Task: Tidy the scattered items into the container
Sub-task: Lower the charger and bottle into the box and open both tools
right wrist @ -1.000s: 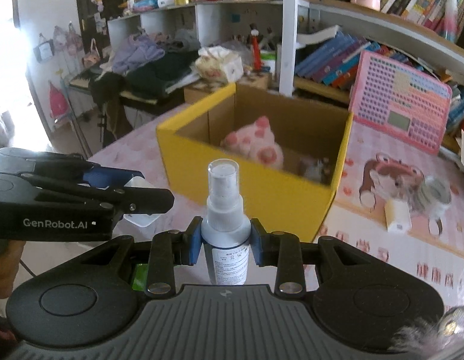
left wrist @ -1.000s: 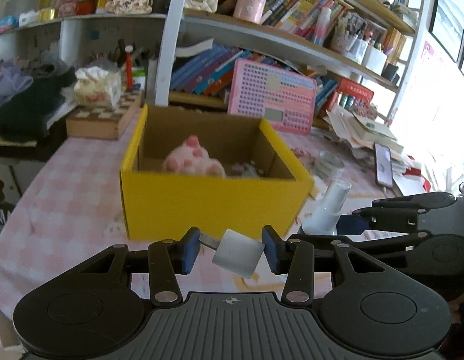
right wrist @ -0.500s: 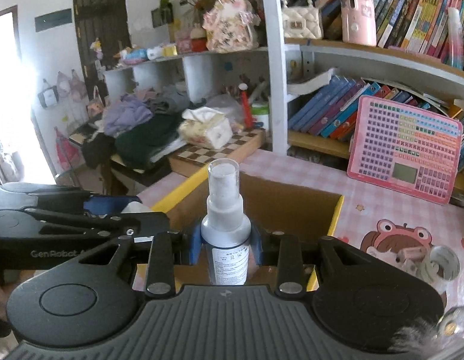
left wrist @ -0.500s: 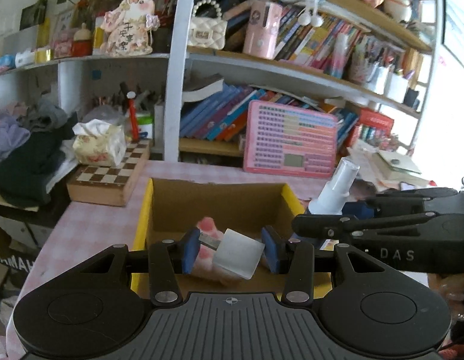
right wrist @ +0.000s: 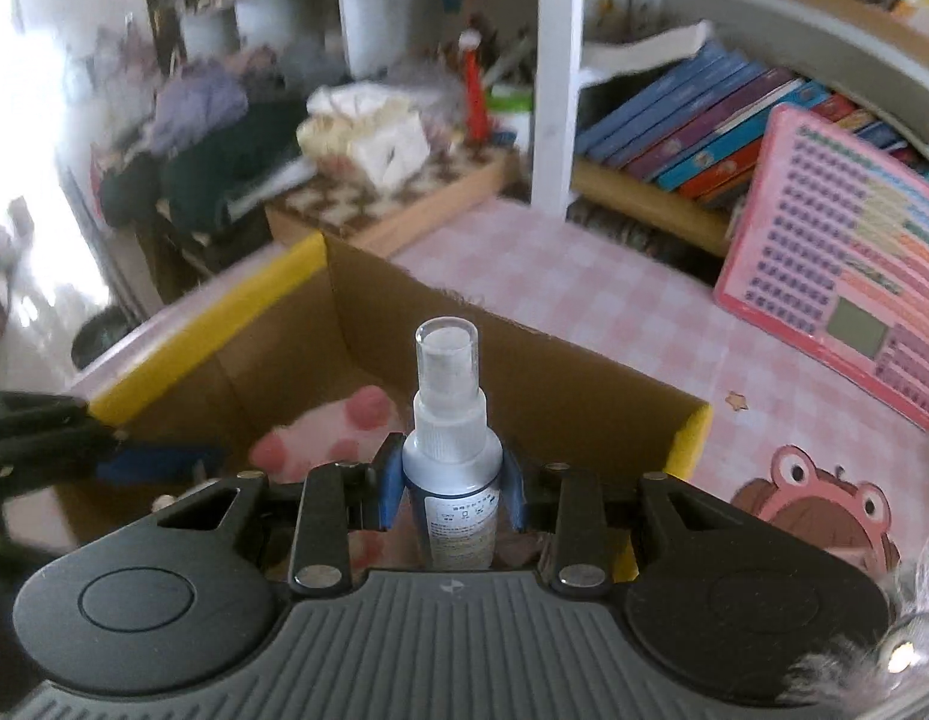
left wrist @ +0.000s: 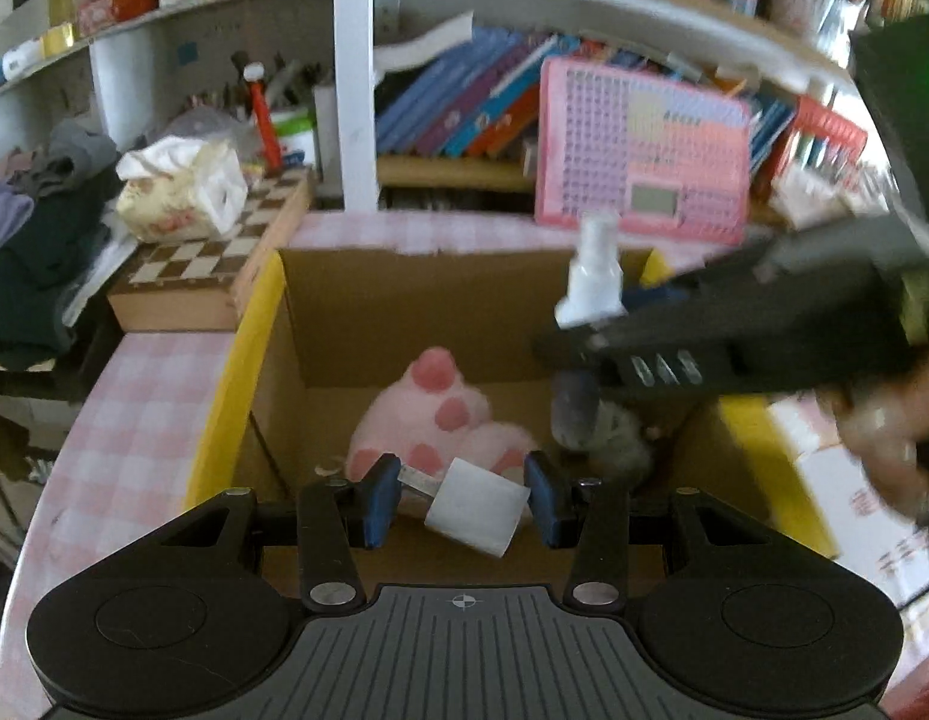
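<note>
From your left wrist, the left gripper (left wrist: 461,501) tilts down over the yellow box (left wrist: 236,372), pads clamped on a small white block (left wrist: 476,507) above the pink plush (left wrist: 440,420).

From your right wrist, the right gripper (right wrist: 452,483) angles down likewise, gripping the spray bottle (right wrist: 449,450) upright over the box.

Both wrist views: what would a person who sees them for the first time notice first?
Probably the yellow cardboard box in the middle of the pink checked table, with a pink plush toy lying inside it. Next, the right tongs hold a white spray bottle upright over the box, and the left tongs carry a small white roll over it.
</note>
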Motion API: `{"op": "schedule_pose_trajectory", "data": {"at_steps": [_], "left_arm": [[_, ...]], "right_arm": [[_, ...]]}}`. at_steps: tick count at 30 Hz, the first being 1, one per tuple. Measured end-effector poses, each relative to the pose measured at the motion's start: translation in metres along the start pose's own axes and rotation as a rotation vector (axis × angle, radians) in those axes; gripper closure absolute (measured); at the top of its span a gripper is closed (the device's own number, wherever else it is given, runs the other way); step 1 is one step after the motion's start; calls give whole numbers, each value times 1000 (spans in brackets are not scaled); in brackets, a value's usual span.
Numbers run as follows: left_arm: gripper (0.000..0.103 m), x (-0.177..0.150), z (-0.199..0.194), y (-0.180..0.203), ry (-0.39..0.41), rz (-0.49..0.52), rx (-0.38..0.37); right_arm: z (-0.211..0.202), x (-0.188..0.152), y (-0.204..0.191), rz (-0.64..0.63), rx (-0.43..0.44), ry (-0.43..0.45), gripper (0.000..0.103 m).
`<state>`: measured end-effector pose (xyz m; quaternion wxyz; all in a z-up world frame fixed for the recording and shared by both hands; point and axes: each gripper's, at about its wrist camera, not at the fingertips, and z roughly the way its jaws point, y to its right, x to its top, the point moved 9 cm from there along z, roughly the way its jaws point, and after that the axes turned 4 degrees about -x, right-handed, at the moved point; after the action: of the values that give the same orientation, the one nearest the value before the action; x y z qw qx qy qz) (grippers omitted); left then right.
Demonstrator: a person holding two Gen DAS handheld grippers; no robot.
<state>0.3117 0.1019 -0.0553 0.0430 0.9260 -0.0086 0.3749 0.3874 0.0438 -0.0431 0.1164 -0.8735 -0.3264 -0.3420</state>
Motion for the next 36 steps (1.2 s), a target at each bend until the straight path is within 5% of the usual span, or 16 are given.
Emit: {"op": "schedule_pose_trajectory", "data": {"at_steps": [10, 15, 18, 36], "left_arm": [[59, -10, 25, 0, -100, -40, 27], [57, -10, 25, -7, -73, -89, 42], [51, -6, 18, -10, -26, -92, 69], [44, -18, -69, -5, 159, -103, 27]], "right_arm": [[46, 9, -8, -100, -34, -103, 72], [58, 5, -7, -82, -17, -138, 71], [48, 10, -4, -72, -24, -89, 57], [-86, -8, -8, 21, -77, 169, 44]]}}
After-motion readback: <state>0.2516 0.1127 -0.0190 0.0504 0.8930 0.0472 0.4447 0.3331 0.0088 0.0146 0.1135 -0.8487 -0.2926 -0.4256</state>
